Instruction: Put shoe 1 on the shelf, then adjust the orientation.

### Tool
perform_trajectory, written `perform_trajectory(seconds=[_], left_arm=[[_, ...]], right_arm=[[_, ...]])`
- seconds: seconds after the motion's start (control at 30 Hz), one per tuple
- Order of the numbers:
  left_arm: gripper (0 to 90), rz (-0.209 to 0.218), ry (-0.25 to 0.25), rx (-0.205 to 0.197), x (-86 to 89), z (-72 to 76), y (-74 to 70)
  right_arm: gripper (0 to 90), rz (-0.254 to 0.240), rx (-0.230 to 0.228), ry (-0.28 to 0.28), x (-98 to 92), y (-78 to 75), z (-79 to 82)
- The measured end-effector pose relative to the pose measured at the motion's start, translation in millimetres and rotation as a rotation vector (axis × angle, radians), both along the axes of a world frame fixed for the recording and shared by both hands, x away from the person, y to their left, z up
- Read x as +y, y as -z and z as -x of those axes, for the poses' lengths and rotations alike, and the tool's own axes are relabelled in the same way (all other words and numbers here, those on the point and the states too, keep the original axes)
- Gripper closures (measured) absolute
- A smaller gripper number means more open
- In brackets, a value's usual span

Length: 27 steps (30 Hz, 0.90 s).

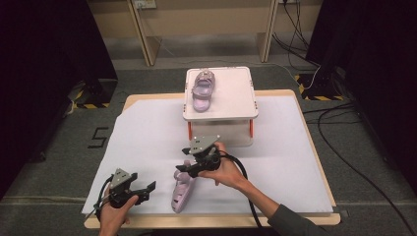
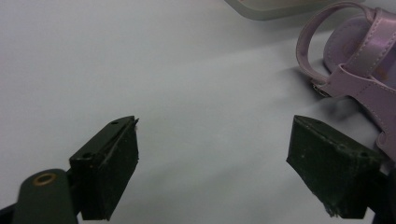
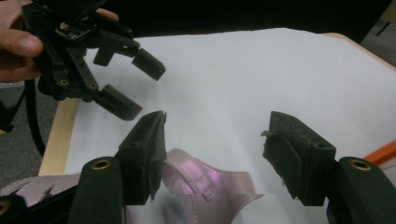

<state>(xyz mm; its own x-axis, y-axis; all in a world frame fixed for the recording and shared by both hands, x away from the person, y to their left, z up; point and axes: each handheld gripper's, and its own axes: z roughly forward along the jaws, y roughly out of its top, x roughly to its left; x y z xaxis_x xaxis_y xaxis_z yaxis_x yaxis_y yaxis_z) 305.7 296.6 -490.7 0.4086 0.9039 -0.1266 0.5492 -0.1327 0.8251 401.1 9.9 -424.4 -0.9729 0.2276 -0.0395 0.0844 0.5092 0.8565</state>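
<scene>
Your two grippers are black, w/ blocky square-ended jaws; the left gripper [image 1: 147, 189] and right gripper [image 1: 181, 165] each carry a grey three-cornered plate w/ small dark screw dots on top. Brass-ringed holes sit at the jaw bases. A thick black cable [image 1: 247, 187] loops from the right one. Your right arm wears a grey-green sleeve [image 1: 290, 223].

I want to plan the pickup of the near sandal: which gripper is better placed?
Right. The right gripper hangs over the near sandal, jaws open around its strap; the left gripper waits beside it, open.
</scene>
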Motion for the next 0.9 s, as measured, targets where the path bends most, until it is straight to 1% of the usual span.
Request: perform_trajectory(seconds=[0.13,0.3,0.53,0.6,0.7,0.73,0.77,0.83,0.9], left_arm=[[15.7,-0.001,0.001,0.001,-0.1,0.3,0.0],[15.7,-0.002,0.002,0.0,-0.3,0.2,-0.2],[15.7,-0.006,0.005,0.006,-0.9,0.2,0.3],[15.7,-0.004,0.002,0.005,-0.3,0.3,0.4],[15.7,-0.004,-0.001,0.006,0.5,0.7,0.5],[15.7,-0.004,-0.001,0.005,0.3,0.7,0.3],[15.7,-0.002,-0.001,0.003,0.0,0.6,0.1],[15.7,-0.006,0.002,0.0,-0.8,0.4,-0.3],[15.7,-0.008,0.005,0.001,-1.4,0.0,-0.4]], right_arm=[[38.1,0.015,0.005,-0.015,3.8,5.0,0.8],[38.1,0.019,0.025,-0.023,6.0,8.7,1.6],[37.1,0.029,0.04,-0.034,9.2,15.5,0.6],[37.0,0.038,0.04,-0.038,10.4,17.1,-0.3],[37.3,0.05,0.054,-0.047,12.2,20.4,0.1],[37.7,0.056,0.049,-0.053,12.8,21.7,-0.2],[38.2,0.065,0.055,-0.057,12.9,22.9,-0.2],[38.8,0.068,0.053,-0.056,12.7,25.1,0.4],[40.3,0.076,0.047,-0.061,11.2,24.1,0.6]])
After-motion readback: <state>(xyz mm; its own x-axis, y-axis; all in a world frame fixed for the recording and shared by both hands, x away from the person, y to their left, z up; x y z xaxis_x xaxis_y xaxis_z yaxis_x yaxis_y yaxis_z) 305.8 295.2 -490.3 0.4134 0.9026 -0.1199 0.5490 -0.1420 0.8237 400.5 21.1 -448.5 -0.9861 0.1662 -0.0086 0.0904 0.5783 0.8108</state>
